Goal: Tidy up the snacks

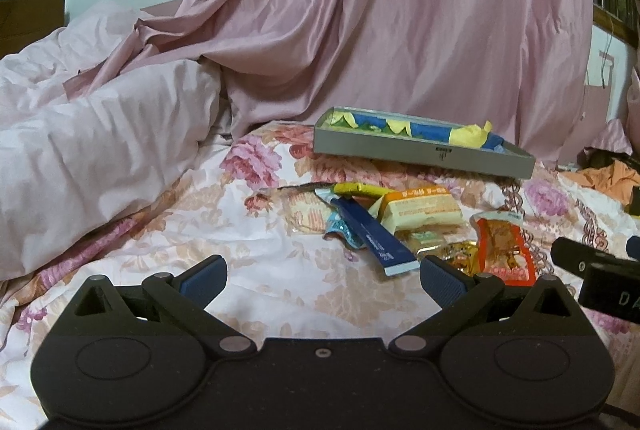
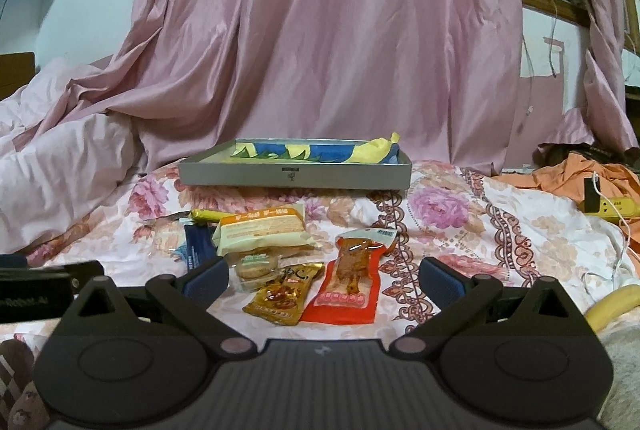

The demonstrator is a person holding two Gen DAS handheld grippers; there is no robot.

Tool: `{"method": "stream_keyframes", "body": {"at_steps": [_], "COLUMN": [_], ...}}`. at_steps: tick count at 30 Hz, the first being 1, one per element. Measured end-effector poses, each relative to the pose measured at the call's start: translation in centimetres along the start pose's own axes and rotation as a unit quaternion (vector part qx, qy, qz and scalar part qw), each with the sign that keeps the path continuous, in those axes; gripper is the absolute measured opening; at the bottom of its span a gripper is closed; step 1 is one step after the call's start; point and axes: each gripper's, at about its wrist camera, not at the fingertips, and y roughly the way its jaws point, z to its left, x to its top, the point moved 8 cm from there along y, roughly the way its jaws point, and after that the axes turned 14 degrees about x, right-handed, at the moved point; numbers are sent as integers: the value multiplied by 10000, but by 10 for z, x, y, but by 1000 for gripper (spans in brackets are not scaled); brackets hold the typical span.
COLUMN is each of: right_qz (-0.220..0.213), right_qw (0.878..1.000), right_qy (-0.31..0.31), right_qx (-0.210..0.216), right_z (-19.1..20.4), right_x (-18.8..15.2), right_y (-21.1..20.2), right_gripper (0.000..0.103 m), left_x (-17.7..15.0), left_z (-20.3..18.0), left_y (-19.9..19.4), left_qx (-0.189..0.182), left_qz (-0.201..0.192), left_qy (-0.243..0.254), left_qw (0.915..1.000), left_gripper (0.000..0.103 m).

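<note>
Both tongs — left tongs (image 1: pixel 323 280), right tongs (image 2: pixel 323 280) — are held spread, nothing gripped. Snacks (image 2: pixel 280 258) are left piled mid-bed before the grey tray (image 2: pixel 294 176) (cloth-lined, no snacks seen) — sorting judged unstarted.

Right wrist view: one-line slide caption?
Open right hand-held gripper hovers over snack packets on a floral bedsheet, grey tray behind.

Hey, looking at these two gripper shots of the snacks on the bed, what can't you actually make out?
- Tray interior: both views, near wall hides all but the blue-yellow wrapper.
- Dark blue packet: right wrist view, left finger and cream-orange pack cover most.
- Packet print: too small, both views.
- Yellow object: right wrist view, gripper body hides part.
</note>
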Motion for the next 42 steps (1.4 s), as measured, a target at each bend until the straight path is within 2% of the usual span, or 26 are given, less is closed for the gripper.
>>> {"method": "stream_keyframes", "body": {"at_steps": [7, 15, 20, 24, 28, 34, 39, 42], "right_qz": [124, 277, 116, 192, 364, 1081, 1314, 1441], "right_qw": [9993, 9964, 9986, 9968, 9944, 9814, 9681, 9597], "right_qy": [253, 437, -29, -416, -513, -976, -1739, -2081], "right_qx": [227, 675, 512, 658, 853, 1248, 1235, 1218], "right_z": [-5, -18, -28, -30, -33, -21, -5, 2], "right_x": [3, 16, 29, 36, 34, 14, -1, -9], "right_y": [9, 35, 57, 78, 98, 136, 152, 164], "right_gripper": [103, 103, 103, 103, 103, 103, 103, 103], "left_x": [-10, -16, -14, -7, 5, 18, 26, 29], "left_z": [-4, -9, -10, -12, -16, -34, -52, -62], "left_y": [17, 38, 54, 67, 86, 121, 151, 168], "left_qx": [57, 171, 189, 169, 62, -167, -389, -368], "left_qz": [282, 548, 692, 712, 736, 941, 1283, 1476], "left_qy": [90, 274, 273, 233, 88, -79, -255, -316], "left_qw": [9995, 9980, 9971, 9970, 9972, 9954, 9906, 9879], "left_gripper": [102, 102, 102, 102, 102, 102, 102, 102]}}
